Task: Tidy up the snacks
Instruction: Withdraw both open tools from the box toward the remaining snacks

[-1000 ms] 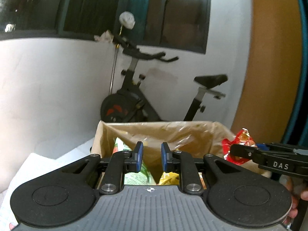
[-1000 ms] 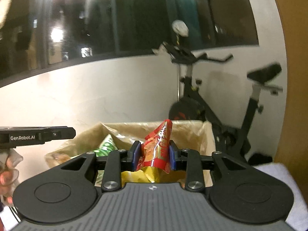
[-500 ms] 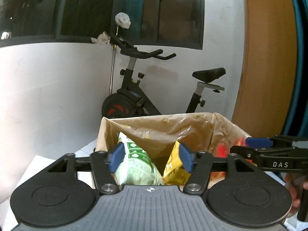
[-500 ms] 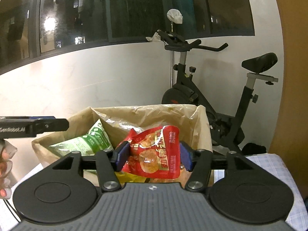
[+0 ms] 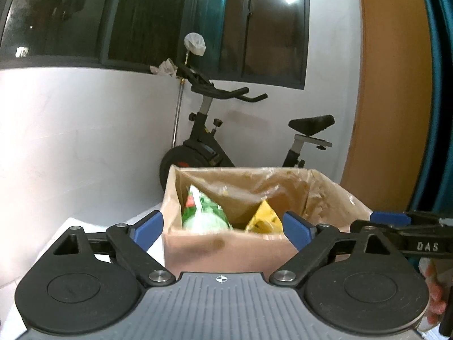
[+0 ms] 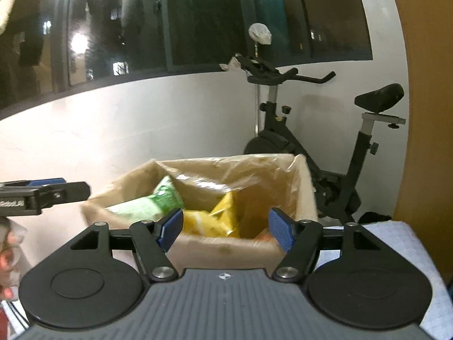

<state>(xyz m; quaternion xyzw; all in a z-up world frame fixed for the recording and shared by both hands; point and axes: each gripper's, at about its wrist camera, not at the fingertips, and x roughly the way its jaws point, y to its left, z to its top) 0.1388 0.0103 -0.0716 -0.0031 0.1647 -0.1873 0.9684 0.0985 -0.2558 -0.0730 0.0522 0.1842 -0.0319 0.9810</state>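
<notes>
A cardboard box (image 5: 226, 248) lined with a clear plastic bag stands in front of both grippers; it also shows in the right wrist view (image 6: 226, 250). Inside are a green snack bag (image 5: 205, 215) (image 6: 147, 202) and a yellow snack bag (image 5: 263, 218) (image 6: 215, 218). A bit of red-orange packet (image 6: 264, 235) lies low at the box's right side. My left gripper (image 5: 225, 228) is open and empty, just in front of the box. My right gripper (image 6: 225, 229) is open and empty, over the box's near edge.
An exercise bike (image 5: 215, 147) (image 6: 325, 155) stands behind the box against a white wall below dark windows. A wooden panel (image 5: 390, 85) is at the right. A light blue checked cloth (image 6: 396, 243) covers the surface at the right. The right gripper's side shows at the left view's edge (image 5: 410, 240).
My right gripper opened and let go of the red snack packet, which dropped into the box. My left gripper opened wide. Both grippers pulled back from the box.
</notes>
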